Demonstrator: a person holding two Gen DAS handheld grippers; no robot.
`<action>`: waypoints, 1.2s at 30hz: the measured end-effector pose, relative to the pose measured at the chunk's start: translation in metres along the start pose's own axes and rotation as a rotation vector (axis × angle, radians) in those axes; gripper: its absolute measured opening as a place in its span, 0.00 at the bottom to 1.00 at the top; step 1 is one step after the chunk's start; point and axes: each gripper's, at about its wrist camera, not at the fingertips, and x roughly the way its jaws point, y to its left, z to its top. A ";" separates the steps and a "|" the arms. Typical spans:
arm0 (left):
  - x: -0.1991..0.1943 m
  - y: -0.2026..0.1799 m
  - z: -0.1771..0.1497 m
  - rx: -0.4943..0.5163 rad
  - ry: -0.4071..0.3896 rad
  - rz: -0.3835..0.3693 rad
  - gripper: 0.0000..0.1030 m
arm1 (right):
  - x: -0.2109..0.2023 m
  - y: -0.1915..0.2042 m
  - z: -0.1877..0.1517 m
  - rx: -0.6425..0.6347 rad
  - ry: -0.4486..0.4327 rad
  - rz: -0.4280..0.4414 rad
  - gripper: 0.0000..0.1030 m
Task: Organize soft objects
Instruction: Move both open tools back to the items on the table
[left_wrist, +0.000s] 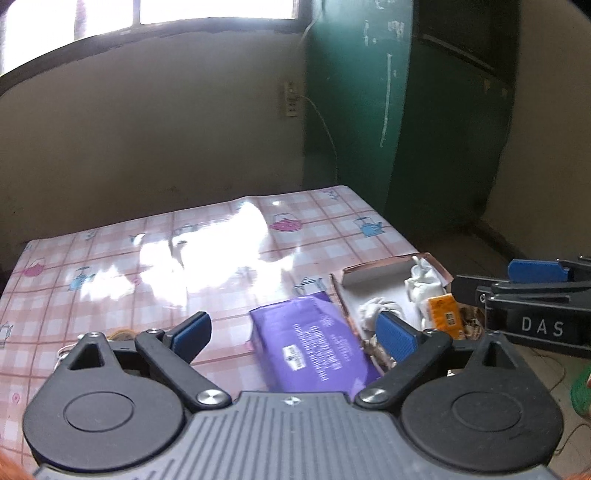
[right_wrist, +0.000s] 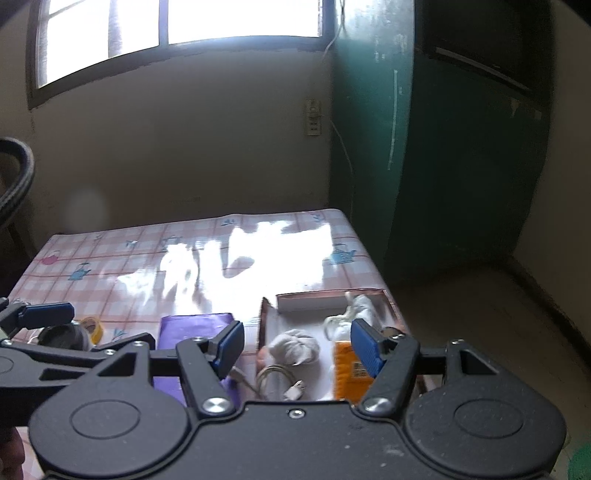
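White soft cloth bundles (right_wrist: 295, 349) lie in the open cardboard box (right_wrist: 269, 314) at the table's right, the purple flat packet (left_wrist: 314, 347) beside it, under my left gripper (left_wrist: 295, 332) and right gripper (right_wrist: 297, 350), both wide apart and holding nothing.

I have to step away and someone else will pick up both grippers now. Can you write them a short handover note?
Left gripper: open, empty, above the purple packet.
Right gripper: open, empty, over the cardboard box.
Done: the box, at the table's right edge, holds two white cloth bundles, an orange packet and a coiled white cable.
Left: the purple packet lies on the table beside the box; a yellow tape roll lies further left.
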 end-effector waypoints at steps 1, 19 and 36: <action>-0.002 0.002 -0.001 -0.004 0.000 0.002 0.96 | 0.000 0.003 0.000 -0.003 0.000 0.003 0.74; -0.022 0.058 -0.018 -0.096 -0.010 0.038 0.96 | -0.001 0.062 -0.005 -0.069 0.009 0.087 0.74; -0.020 0.211 -0.087 -0.348 0.077 0.274 0.97 | -0.014 0.153 -0.023 -0.155 -0.025 0.324 0.74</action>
